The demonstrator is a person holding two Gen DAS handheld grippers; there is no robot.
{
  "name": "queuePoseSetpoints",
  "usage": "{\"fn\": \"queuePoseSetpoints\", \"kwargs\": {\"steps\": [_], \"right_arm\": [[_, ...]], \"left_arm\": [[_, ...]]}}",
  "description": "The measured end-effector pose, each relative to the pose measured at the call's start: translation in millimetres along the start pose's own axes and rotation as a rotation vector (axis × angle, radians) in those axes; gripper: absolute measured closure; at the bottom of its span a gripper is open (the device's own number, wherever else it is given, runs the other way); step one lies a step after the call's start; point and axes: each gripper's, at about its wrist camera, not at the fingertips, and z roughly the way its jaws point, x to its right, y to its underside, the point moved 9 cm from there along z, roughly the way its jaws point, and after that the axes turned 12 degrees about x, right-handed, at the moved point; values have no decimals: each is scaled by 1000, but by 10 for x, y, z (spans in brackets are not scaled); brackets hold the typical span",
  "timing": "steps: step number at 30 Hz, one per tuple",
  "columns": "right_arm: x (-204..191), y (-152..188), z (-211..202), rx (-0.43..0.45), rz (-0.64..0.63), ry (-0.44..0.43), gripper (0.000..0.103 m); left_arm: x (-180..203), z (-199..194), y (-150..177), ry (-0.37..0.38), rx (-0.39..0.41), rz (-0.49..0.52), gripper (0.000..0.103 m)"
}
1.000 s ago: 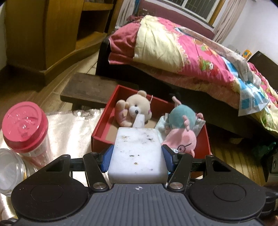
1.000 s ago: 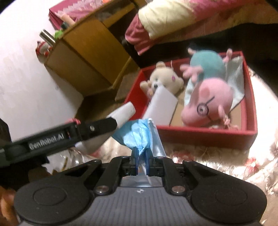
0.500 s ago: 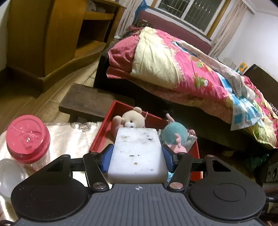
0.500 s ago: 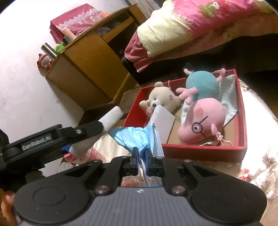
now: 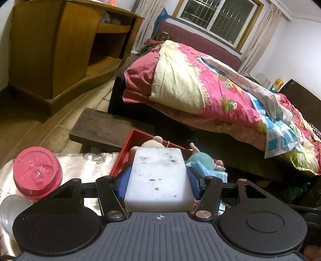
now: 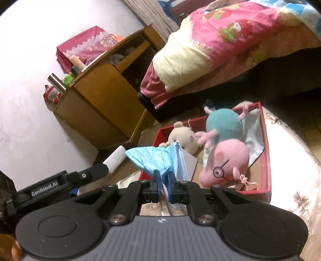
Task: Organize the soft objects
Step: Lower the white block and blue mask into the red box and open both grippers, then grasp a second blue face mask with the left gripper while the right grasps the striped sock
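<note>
Left hand-held gripper (image 5: 158, 180) pinching white sponge (image 5: 158, 176), long axis forward; right hand-held gripper (image 6: 163, 179) pinching blue mask (image 6: 154, 158).

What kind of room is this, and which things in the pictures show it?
Most likely a bedroom in a home. A bed with a pink quilt stands under a barred window, and a wooden cabinet stands by the wall. Plush toys lie in a red box.

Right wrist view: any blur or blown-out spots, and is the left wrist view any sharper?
Right wrist view: soft and smeared, wall and tablecloth glare white. Left wrist view: sharper, white sponge crisp, fisheye bends the window, floor dim.
</note>
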Motion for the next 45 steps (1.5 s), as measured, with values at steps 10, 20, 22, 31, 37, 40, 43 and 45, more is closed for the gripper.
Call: {"fn": "queuePoseSetpoints", "kwargs": {"steps": [10, 20, 22, 31, 37, 40, 43, 45], "right_arm": [[16, -238, -44, 75, 11, 12, 103], [231, -484, 61, 123, 16, 74, 103], [309, -493, 121, 121, 17, 96, 103], [697, -450, 512, 75, 31, 180, 88], [783, -361, 503, 47, 54, 212, 79], [670, -277, 435, 26, 23, 197, 77], [547, -135, 387, -8, -15, 177, 76], [491, 4, 358, -46, -32, 169, 76]], "left_arm": [[113, 95, -120, 7, 36, 28, 44], [137, 395, -108, -4, 16, 46, 44], [139, 472, -101, -9, 10, 50, 44], [62, 877, 56, -32, -18, 49, 21], [-30, 845, 144, -48, -62, 29, 21], [-36, 729, 173, -56, -70, 44, 20], [-8, 586, 290, -53, -96, 88, 19], [-17, 467, 410, -56, -118, 106, 19]]}}
